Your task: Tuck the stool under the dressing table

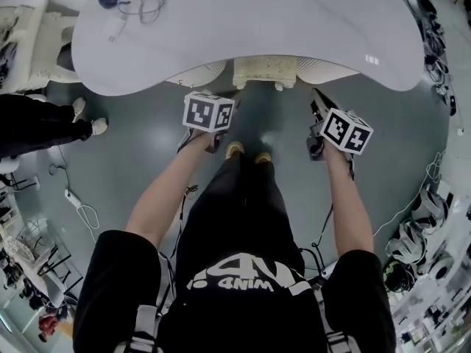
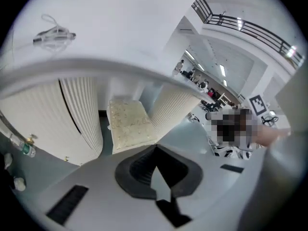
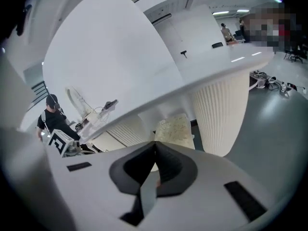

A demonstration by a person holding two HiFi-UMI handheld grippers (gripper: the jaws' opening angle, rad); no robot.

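The stool point(image 1: 265, 72) stands tucked under the dressing table point(image 1: 243, 28). On its near side, the left gripper point(image 2: 155, 148) and the right gripper point(image 3: 154, 144) are both pressed together, holding nothing.

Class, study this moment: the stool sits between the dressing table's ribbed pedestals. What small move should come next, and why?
Probably just draw both grippers back and stop. The stool already sits under the dressing table top, with only its near edge showing in the head view. The left gripper and right gripper are shut, holding nothing.
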